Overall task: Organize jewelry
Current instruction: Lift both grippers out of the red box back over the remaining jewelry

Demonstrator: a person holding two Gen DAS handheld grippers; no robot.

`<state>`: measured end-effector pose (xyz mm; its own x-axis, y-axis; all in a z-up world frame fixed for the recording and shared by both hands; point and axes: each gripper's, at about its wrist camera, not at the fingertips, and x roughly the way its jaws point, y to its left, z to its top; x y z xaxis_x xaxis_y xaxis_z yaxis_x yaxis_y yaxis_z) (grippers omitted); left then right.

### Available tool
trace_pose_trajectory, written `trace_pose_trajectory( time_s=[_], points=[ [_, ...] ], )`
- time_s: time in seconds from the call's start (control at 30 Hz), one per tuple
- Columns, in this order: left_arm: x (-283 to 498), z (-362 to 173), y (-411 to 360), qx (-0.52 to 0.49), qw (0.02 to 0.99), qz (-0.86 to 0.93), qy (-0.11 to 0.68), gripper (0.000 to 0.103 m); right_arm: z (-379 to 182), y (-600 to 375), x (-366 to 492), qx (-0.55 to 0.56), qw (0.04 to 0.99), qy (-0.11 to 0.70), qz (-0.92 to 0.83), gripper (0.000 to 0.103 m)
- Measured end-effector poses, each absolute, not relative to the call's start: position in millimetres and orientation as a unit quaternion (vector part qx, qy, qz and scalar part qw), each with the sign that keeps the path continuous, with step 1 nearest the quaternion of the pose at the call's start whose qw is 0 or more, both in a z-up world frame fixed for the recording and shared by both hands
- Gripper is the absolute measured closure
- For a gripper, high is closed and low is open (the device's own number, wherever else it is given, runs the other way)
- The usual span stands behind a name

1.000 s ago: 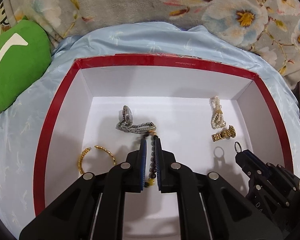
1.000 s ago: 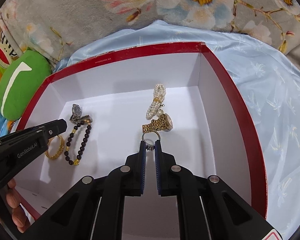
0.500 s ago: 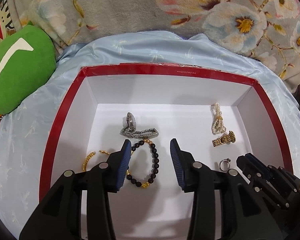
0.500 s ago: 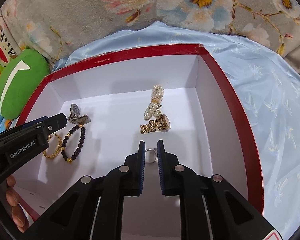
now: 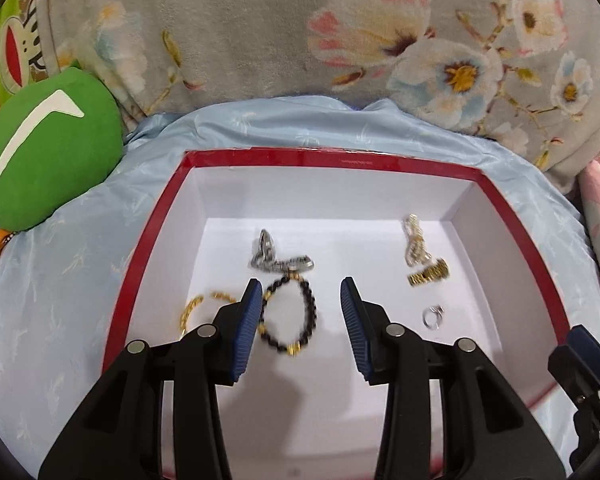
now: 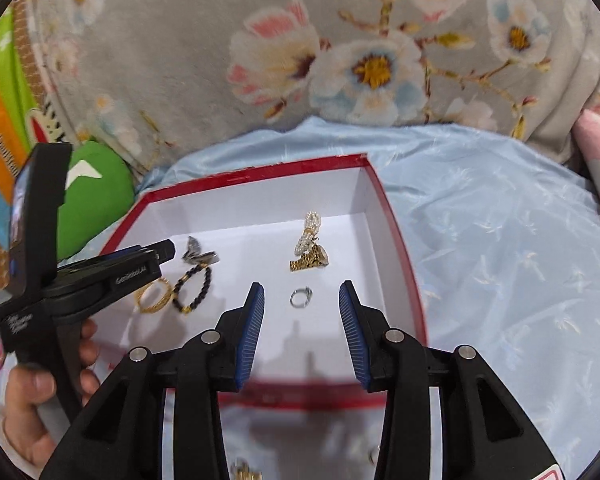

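Note:
A white box with a red rim [image 5: 340, 156] [image 6: 260, 172] lies on pale blue cloth. On its floor are a silver watch [image 5: 268, 256], a dark bead bracelet [image 5: 312, 312], a gold bangle [image 5: 190, 308], a pearl bracelet [image 5: 414, 240], a gold watch [image 5: 428, 274] and a silver ring [image 5: 434, 316]. My left gripper [image 5: 300, 284] hangs open above the bead bracelet, apart from it. My right gripper [image 6: 302, 287] is pulled back over the near rim, its jaws opening. The ring [image 6: 301, 297] lies loose on the floor beyond its fingers, and nothing is between them.
A green cushion [image 5: 48, 152] lies left of the box and a grey flowered blanket [image 5: 260, 40] behind it. A person's hand [image 6: 32, 392] holds the left gripper [image 6: 164, 250]. Small blurred gold pieces [image 6: 244, 472] lie on the cloth in front of the box.
Both grippers opened and drew back and up from the box floor. The left let go of the bead bracelet and the right let go of the ring; both pieces now lie in the box.

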<state>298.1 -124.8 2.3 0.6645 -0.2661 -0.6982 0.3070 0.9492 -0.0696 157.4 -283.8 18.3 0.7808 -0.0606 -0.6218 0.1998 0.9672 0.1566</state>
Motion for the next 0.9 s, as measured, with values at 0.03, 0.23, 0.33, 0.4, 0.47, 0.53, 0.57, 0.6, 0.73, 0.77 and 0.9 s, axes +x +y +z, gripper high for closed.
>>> trace_pose_trajectory(
  time_s=[0.03, 0.23, 0.33, 0.4, 0.47, 0.53, 0.57, 0.6, 0.73, 0.77, 0.9],
  points=[
    [286, 4, -120, 0.029, 0.914, -0.158, 0.373, 0.064, 18, -281, 145, 0.106, 0.938, 0.324, -0.064, 0.064],
    [203, 5, -86, 0.042, 0.924, -0.158, 0.345, 0.054, -14, -244, 80, 0.088, 0.930, 0.353, -0.042, 0.064],
    [165, 7, -71, 0.079, 0.933, -0.131, 0.324, 0.044, -34, -232, 57, 0.093, 0.923, 0.371, -0.035, 0.065],
    [149, 5, -60, 0.082, 0.932, -0.129, 0.329, 0.044, -44, -228, 47, 0.100, 0.918, 0.383, -0.031, 0.064],
    [139, -1, -47, 0.073, 0.925, -0.132, 0.348, 0.044, -51, -225, 37, 0.101, 0.914, 0.392, -0.033, 0.064],
    [130, -12, -34, 0.062, 0.917, -0.129, 0.373, 0.044, -56, -224, 27, 0.111, 0.910, 0.398, -0.031, 0.064],
    [127, -19, -27, 0.057, 0.913, -0.124, 0.385, 0.044, -58, -224, 24, 0.114, 0.909, 0.400, -0.031, 0.064],
    [124, -25, -21, 0.054, 0.911, -0.117, 0.392, 0.044, -60, -222, 20, 0.114, 0.908, 0.402, -0.033, 0.064],
    [116, -47, -4, 0.039, 0.899, -0.104, 0.424, 0.044, -66, -216, 11, 0.114, 0.905, 0.408, -0.033, 0.064],
    [114, -50, -3, 0.036, 0.898, -0.102, 0.427, 0.044, -67, -214, 9, 0.114, 0.905, 0.409, -0.033, 0.064],
    [108, -58, -4, 0.041, 0.893, -0.104, 0.436, 0.044, -68, -209, 5, 0.110, 0.904, 0.412, -0.032, 0.064]
  ],
)
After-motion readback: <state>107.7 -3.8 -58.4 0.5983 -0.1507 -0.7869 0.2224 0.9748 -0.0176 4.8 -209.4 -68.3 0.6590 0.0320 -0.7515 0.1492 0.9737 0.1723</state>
